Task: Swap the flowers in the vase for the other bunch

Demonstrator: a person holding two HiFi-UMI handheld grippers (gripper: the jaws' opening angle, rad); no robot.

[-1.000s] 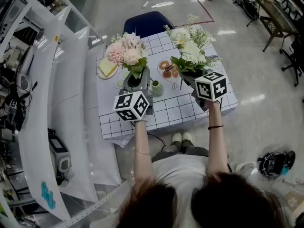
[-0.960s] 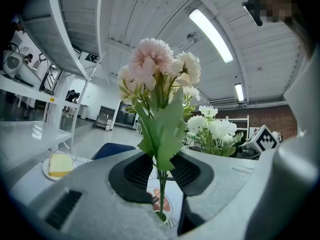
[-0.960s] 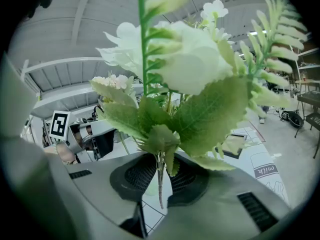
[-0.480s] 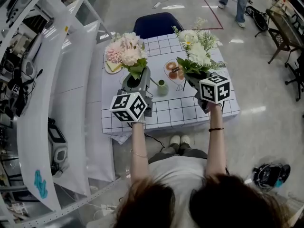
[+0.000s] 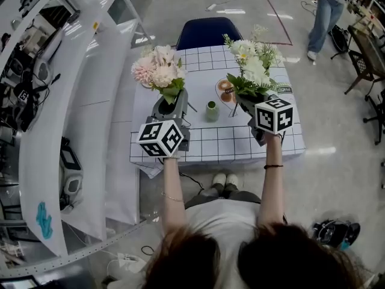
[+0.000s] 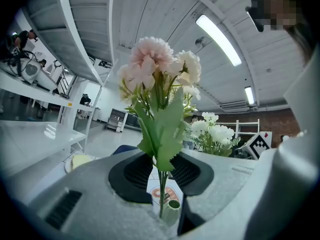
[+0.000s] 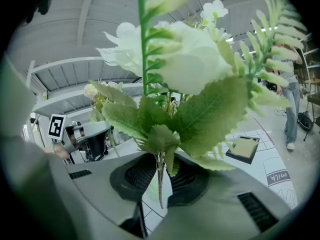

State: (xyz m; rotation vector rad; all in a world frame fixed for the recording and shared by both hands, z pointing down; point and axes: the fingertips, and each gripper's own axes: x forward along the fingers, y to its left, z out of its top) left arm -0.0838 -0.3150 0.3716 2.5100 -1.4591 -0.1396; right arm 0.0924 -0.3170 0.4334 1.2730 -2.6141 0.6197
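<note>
In the head view my left gripper [image 5: 171,103] is shut on the stems of a pink bunch [image 5: 157,71], held upright over the left of the checked table [image 5: 228,146]. My right gripper [image 5: 245,101] is shut on the stems of a white bunch [image 5: 252,62] with green leaves, over the table's right side. A small green vase [image 5: 212,111] stands empty between them. The left gripper view shows the pink bunch [image 6: 160,69] rising from between the jaws of the left gripper [image 6: 162,176], with the vase [image 6: 172,210] below. In the right gripper view the white bunch [image 7: 185,59] fills the picture above the right gripper [image 7: 159,176].
A plate of pastries [image 5: 227,90] lies behind the vase. A blue chair [image 5: 204,32] stands at the table's far side. White shelving [image 5: 72,131] runs along the left. A person [image 5: 328,11] stands at the far right. A dark tray [image 7: 242,148] holds something yellow.
My left gripper has carried the pink bunch to the left, away from the vase. The right gripper has kept its place. The person in the background has walked to the right.
</note>
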